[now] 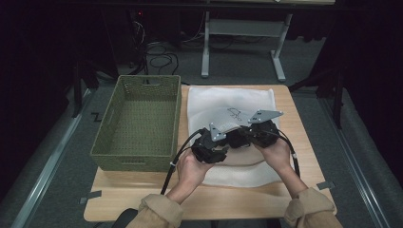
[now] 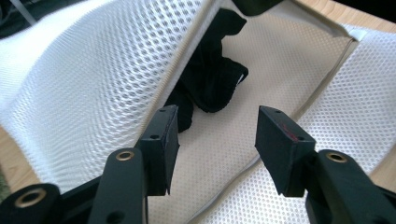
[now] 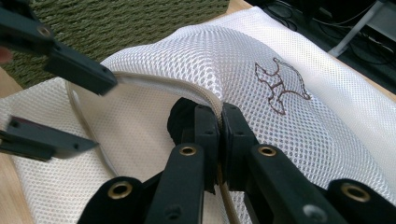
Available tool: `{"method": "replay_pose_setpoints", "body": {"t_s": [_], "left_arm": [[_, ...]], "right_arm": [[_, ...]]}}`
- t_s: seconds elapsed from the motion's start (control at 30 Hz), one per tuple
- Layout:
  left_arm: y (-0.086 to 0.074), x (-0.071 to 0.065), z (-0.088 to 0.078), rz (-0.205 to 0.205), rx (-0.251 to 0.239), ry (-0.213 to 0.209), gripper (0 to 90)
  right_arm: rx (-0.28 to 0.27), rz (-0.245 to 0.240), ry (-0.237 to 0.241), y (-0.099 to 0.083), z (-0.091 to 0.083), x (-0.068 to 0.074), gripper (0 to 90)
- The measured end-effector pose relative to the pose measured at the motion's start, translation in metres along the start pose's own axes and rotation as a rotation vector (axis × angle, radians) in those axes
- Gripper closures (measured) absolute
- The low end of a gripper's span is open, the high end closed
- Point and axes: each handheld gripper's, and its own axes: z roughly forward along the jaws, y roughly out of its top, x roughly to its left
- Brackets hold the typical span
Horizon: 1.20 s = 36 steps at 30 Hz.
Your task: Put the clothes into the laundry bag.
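My right gripper [image 3: 219, 140] pinches the upper rim of the white mesh bag [image 1: 247, 102], holding its mouth up off the table [image 1: 142, 199]. My left gripper [image 2: 217, 140] hovers at that mouth, jaws spread and gripping nothing. A black garment [image 2: 212, 77] lies inside, partly under the raised mesh. The green basket [image 1: 138, 118] sits just left of the bag

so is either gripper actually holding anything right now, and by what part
The right gripper pinches the white mesh bag by the rim of its opening. The left gripper is open and holds nothing.
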Motion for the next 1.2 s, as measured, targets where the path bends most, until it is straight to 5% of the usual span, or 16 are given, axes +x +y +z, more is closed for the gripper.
{"method": "replay_pose_setpoints", "body": {"t_s": [0.3, 0.37, 1.2], "left_arm": [[0.001, 0.009, -0.004, -0.004, 0.007, 0.051, 47.4], [0.001, 0.008, -0.002, 0.027, 0.02, 0.081, 46.9], [0.008, 0.011, 0.019, 0.042, 0.081, 0.113, 57.0]], "right_arm": [[0.004, -0.014, 0.002, -0.002, -0.003, 0.003, 87.5], [0.002, -0.016, 0.004, -0.002, -0.004, 0.003, 87.5], [0.001, -0.022, 0.022, -0.01, -0.008, 0.008, 86.7]]}}
